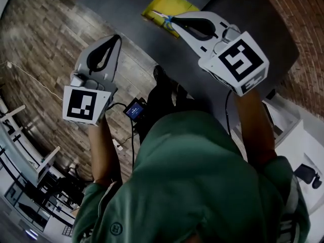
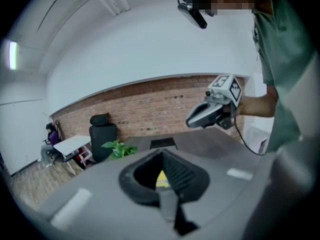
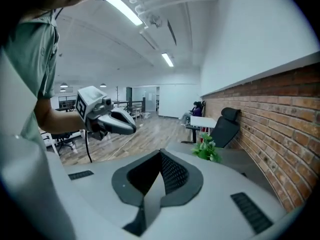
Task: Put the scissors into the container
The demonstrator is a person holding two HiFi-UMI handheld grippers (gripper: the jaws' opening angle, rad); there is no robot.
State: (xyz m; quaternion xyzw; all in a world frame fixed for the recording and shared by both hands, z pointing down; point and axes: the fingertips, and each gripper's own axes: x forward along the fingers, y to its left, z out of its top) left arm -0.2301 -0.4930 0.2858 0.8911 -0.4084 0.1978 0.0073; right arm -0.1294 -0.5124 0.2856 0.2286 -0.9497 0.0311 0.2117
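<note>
Head view: scissors (image 1: 162,15) lie on a yellow item (image 1: 169,3) on the table (image 1: 119,6), handle end hidden by the right gripper (image 1: 174,19). I can't tell if the yellow item is the container. Left gripper (image 1: 118,36) is off the table edge.
Left gripper view: jaws clenched, empty, a blurry yellow patch behind them.
Right gripper view: jaws clenched, empty, scissors out of frame.

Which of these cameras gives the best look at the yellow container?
The head view: most of the yellow container shows, just past the right gripper. The left gripper view catches only a yellow sliver of it between its jaws; the right gripper view shows none.
</note>
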